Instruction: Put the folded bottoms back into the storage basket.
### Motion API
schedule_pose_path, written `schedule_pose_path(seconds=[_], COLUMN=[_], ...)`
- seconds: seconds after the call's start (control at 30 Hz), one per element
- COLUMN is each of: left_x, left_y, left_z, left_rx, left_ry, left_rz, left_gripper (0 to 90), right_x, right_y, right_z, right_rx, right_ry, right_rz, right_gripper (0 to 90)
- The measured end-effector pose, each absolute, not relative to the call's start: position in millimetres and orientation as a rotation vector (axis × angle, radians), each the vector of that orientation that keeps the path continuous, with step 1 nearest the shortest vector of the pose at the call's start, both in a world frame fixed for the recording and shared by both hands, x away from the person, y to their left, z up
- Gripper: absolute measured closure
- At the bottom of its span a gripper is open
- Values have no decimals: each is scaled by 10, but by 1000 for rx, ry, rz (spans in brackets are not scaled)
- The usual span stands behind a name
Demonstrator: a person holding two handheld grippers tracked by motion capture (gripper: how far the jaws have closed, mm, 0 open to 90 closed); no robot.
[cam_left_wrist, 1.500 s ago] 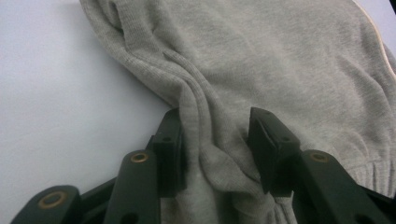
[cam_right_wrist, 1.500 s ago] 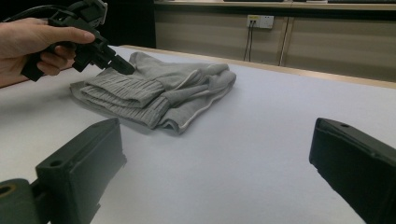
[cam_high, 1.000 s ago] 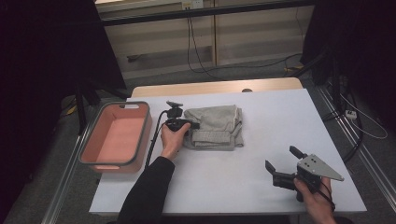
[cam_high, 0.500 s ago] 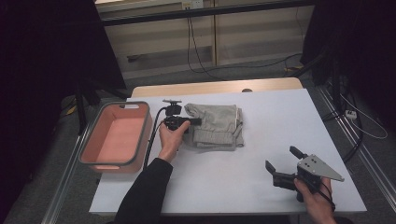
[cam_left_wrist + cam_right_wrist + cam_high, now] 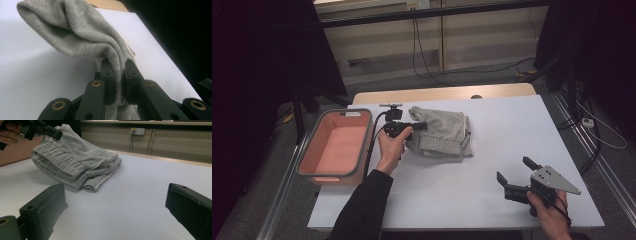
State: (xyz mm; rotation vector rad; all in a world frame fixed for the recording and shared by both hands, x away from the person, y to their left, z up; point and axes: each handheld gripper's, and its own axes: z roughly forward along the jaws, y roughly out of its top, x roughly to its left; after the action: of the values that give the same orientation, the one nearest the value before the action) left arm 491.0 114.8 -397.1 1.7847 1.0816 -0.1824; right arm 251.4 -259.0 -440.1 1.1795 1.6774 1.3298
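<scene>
We see the left tongs pinched tight on a fold of the grey garment, the cloth squeezed between the two black jaws and bulging out above them in the left gripper view. The gripped corner is raised off the bench while the rest of the folded garment lies on the white top, toward the far edge and left of the middle. The ribbed waistband faces the near side. A pink tub sits at the bench's left edge, just beside the left hand. Near the near right corner, well apart from the garment, the right tongs stand wide apart with nothing between the jaws, touching nothing.
</scene>
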Motion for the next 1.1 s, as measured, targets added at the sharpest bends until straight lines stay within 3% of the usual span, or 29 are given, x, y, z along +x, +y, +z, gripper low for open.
schedule_pose_path(seconds=[1.1], left_x=[4679], left_y=[1422], left_z=[-3411], left_rx=[1775], left_ry=[937], left_rz=[-124], left_gripper=[815], right_x=[2501], right_y=[-2588], right_z=[-4398], right_rx=[1171], right_ry=[1680], right_rz=[1329], right_gripper=[29])
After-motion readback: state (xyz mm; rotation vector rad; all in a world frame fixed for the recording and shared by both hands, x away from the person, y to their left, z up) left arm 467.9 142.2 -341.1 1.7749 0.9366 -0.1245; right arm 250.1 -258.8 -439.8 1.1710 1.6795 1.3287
